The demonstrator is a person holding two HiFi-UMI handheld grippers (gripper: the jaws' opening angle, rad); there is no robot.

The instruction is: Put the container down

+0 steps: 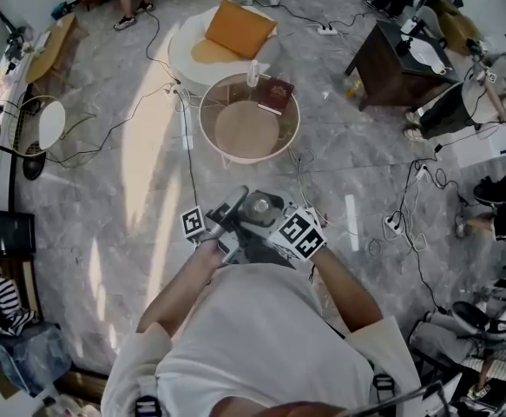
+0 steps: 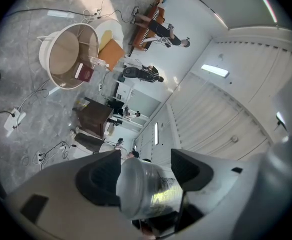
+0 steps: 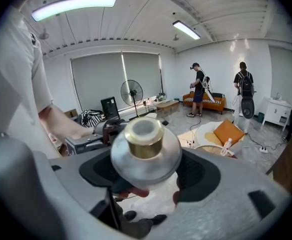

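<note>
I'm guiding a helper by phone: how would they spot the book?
In the middle of the head view stands a round white-rimmed table with a tan inside. The book lies at its far right side, next to a small clear bottle; it alone is flat, rectangular and dark red.

I held my left forearm (image 1: 181,285) and right forearm (image 1: 346,287) bent in near my chest. The left gripper (image 1: 238,208) and right gripper (image 1: 277,222) met, both pairs of jaws clamped on the container (image 3: 146,153) from opposite sides.
</note>
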